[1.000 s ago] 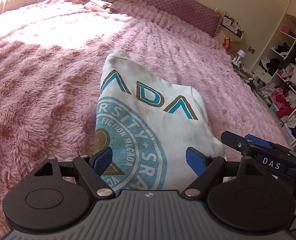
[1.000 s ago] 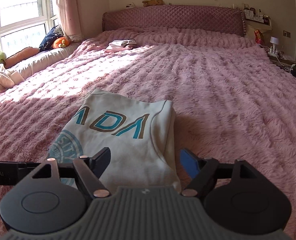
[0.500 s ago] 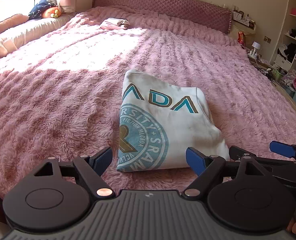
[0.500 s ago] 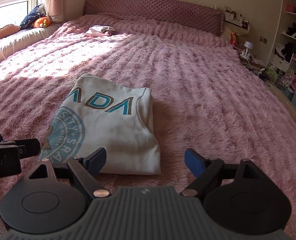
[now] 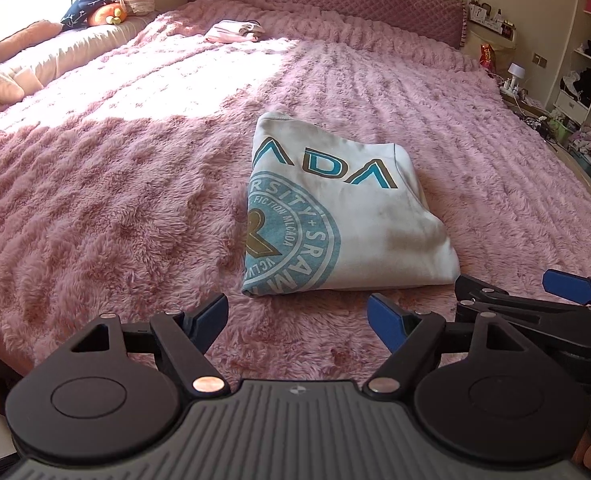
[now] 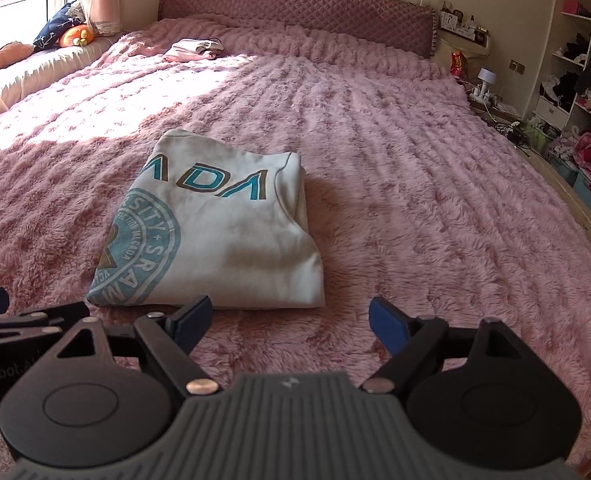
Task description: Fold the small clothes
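Both tools have drawn back: the left gripper (image 5: 297, 318) and right gripper (image 6: 289, 318) hang released, nothing between their jaws. The folded shirt (image 5: 335, 216) lies alone on the pink blanket (image 5: 115, 200), just beyond them. This garment looks finished.

Each gripper (image 5: 297, 318) has black linkage arms, blue pads, and ribbed grey housing.

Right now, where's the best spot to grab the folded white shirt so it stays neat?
Probably the thick folded edge of the white shirt nearest the grippers, coming in low from the front. The layers stack there, so a pinch catches them all. Both the left gripper and right gripper are open and empty, so one at each near corner.
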A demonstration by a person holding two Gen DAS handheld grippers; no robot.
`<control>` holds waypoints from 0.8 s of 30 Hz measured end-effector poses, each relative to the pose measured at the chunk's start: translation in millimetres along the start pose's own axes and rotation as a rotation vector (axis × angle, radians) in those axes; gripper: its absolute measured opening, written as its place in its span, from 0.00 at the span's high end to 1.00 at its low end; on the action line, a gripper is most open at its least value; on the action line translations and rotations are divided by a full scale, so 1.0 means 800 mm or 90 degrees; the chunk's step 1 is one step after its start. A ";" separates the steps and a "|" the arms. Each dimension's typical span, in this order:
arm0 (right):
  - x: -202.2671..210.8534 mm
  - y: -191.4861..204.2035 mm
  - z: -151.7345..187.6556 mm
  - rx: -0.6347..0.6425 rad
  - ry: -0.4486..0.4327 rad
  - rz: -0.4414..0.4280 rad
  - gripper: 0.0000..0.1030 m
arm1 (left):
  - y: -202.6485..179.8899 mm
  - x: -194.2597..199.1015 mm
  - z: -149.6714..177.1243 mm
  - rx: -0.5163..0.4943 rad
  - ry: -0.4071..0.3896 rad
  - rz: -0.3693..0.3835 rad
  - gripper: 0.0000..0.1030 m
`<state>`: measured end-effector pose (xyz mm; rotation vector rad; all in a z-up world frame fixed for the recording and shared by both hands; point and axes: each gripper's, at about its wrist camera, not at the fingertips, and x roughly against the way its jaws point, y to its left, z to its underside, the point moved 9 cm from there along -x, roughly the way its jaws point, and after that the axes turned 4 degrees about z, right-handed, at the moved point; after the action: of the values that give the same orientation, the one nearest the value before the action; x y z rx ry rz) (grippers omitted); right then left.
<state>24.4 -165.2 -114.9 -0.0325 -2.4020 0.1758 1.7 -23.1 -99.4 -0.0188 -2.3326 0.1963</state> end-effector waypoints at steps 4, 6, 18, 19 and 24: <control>-0.001 -0.003 0.002 -0.003 0.004 0.005 0.21 | -0.002 -0.001 0.002 0.001 0.005 0.000 0.10; -0.002 -0.004 0.003 -0.004 0.007 0.005 0.21 | -0.003 -0.001 0.002 0.000 0.006 -0.003 0.10; -0.012 -0.005 0.009 -0.014 0.022 0.007 0.21 | -0.002 -0.011 0.008 0.002 0.027 -0.013 0.10; -0.013 -0.005 0.009 -0.015 0.024 0.007 0.21 | -0.002 -0.011 0.008 0.003 0.028 -0.012 0.10; -0.014 -0.006 0.009 -0.015 0.024 0.009 0.21 | -0.001 -0.012 0.009 0.011 0.029 -0.009 0.10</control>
<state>28.3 -171.8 -126.9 -0.0636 -2.3667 0.1525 3.4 -25.9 -110.8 0.0012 -2.2852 0.2068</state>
